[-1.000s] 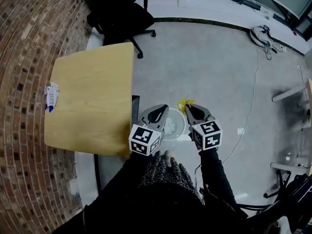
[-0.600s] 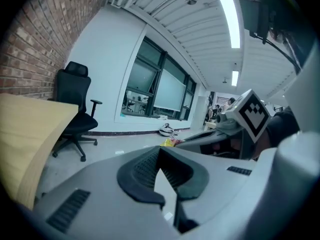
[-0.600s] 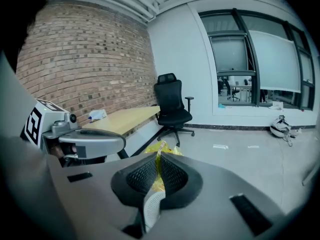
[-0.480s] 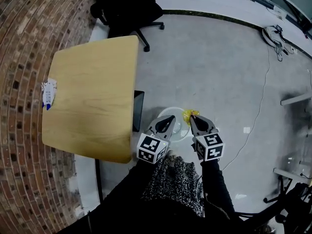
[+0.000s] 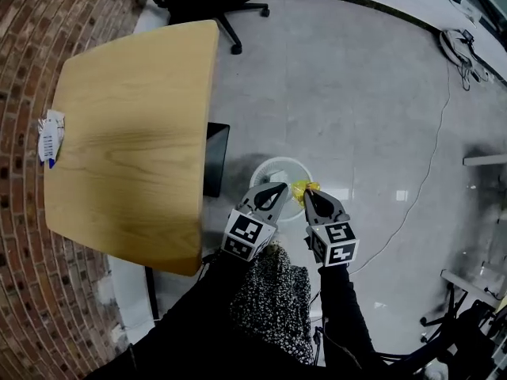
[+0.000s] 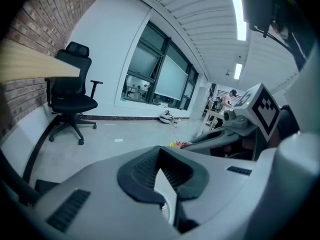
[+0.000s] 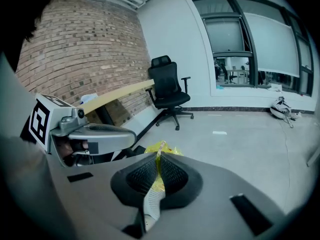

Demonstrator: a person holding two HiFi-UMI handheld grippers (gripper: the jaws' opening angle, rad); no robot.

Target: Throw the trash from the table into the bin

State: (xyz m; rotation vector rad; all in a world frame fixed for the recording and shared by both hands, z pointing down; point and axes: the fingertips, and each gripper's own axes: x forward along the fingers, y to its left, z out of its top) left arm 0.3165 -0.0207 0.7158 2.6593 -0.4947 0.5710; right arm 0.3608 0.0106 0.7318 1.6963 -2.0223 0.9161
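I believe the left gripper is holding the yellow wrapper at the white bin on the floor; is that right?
Not quite: the right gripper is holding the yellow wrapper at the white bin on the floor; the right gripper view shows it pinched between the jaws.

Foreground: left tool (image 6: pixel 160 149), grey jaws with black ribbed pads closed together, nothing visibly clamped between them. At right, right tool (image 6: pixel 192 143) with its marker cube on top and a crumpled yellow plastic wrapper (image 6: pixel 176 144) at its tip. Pale wooden bench (image 6: pixel 35 66) edge upper left, blurred. Black wheeled office chair (image 6: pixel 72 96) stands on grey floor (image 6: pixel 115 139) beside red brick wall (image 6: pixel 30 24). Large windows (image 6: pixel 155 79) behind. Cable bundle (image 6: pixel 167 117) on the floor, far back.
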